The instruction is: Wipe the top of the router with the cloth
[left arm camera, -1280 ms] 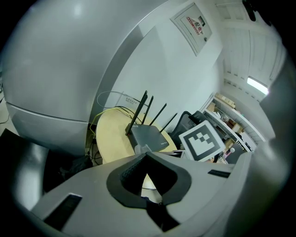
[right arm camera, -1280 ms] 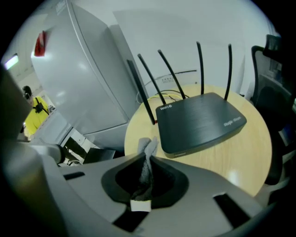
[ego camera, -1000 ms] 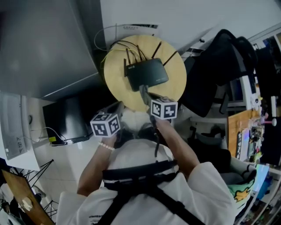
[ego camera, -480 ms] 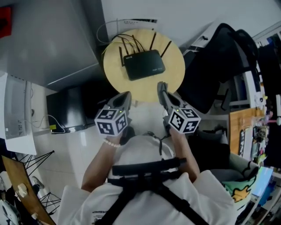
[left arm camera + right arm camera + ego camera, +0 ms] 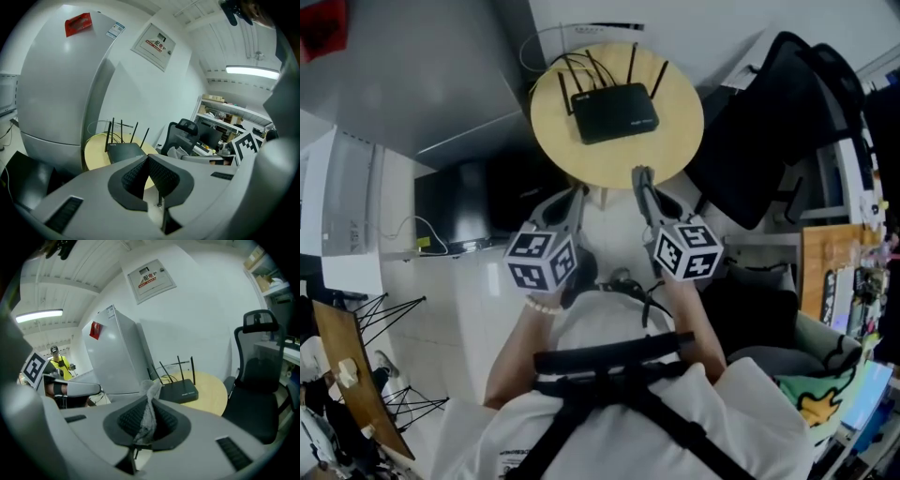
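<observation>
One router [image 5: 615,112] sits on the round table [image 5: 675,150], long axis crosswise to me, straight ahead of both grippers and well apart from them. My right gripper [image 5: 639,180] is slightly nearer, its jaws pinching the cloth [image 5: 148,416]. My left gripper [image 5: 577,199] is pressed together on nothing.

Round wooden desk [image 5: 680,145] against the white wall; black office chair [image 5: 769,122] just to its right; tall grey cabinet [image 5: 412,75] at left, bearing a red sticker [image 5: 78,23]; framed wall panel [image 5: 153,41] above; dark screen [image 5: 459,211] on the floor.
</observation>
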A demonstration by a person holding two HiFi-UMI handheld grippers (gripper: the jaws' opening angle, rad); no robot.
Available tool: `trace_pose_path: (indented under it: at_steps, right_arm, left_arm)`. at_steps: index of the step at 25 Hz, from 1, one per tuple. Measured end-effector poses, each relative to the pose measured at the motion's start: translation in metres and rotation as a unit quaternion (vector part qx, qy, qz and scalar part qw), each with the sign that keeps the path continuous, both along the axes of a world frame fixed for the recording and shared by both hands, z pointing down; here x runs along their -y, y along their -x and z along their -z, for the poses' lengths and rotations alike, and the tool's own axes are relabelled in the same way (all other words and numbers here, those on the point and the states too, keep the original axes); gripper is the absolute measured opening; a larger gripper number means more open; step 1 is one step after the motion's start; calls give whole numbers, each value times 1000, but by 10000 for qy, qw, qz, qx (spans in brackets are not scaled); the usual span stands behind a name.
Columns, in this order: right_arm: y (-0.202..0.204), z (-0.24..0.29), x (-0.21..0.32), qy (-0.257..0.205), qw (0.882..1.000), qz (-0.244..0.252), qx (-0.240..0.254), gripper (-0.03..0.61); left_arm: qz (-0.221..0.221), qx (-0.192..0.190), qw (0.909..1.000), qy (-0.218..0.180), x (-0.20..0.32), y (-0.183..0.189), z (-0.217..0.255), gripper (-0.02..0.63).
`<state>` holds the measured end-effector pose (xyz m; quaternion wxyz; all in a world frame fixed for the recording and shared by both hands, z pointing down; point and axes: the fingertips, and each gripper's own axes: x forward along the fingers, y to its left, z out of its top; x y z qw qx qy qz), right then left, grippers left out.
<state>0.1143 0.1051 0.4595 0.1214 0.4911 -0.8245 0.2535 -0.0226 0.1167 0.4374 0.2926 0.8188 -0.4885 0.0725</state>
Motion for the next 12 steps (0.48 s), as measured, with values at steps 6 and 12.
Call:
trace_pose_path:
  at_steps: [6, 12]
  right_arm:
    - [-1, 13, -2, -108, 9999, 65, 69, 34]
    - [-3, 25, -1, -213, 9996, 153, 98, 34]
  left_arm:
    - [148, -40, 9999, -59, -5, 5, 5, -3]
    - [62, -111, 9998, -136, -2, -9, 15, -3]
